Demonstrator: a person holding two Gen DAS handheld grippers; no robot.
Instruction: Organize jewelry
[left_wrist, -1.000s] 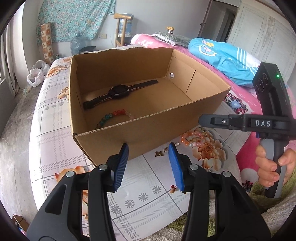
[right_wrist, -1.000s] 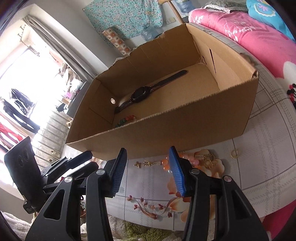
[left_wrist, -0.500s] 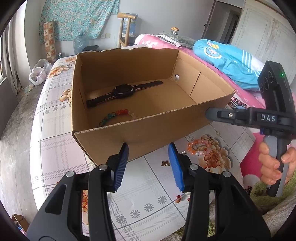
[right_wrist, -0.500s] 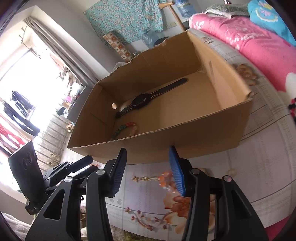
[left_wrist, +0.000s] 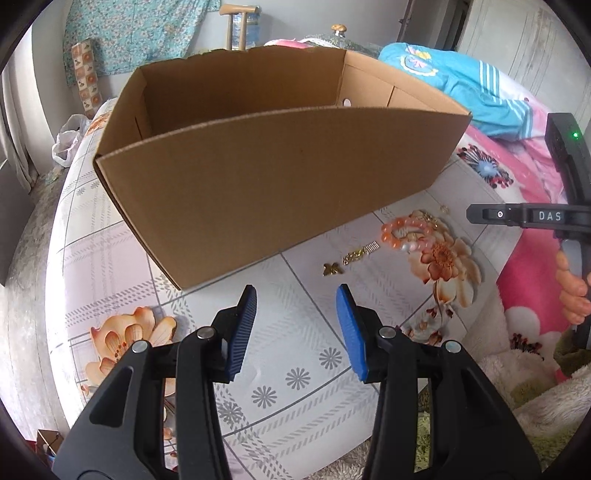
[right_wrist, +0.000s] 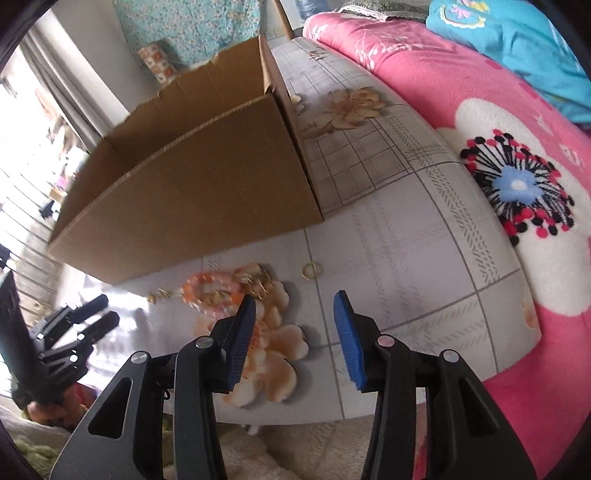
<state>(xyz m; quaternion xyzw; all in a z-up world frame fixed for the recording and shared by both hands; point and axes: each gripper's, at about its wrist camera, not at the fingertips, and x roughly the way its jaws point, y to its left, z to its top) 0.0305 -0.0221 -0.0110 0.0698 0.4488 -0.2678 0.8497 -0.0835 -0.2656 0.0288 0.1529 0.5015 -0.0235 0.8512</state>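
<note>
We see the box standing just behind the jewelry: an orange bead bracelet, gold chain and ring on the bed. Our left gripper is spread and empty; our right gripper is closing on nothing.

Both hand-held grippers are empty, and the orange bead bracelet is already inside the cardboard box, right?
Not quite. The orange bead bracelet lies outside the cardboard box, on the floral cloth before its front wall, as the left wrist view shows. Both the left hand-held gripper and right hand-held gripper are empty.
</note>
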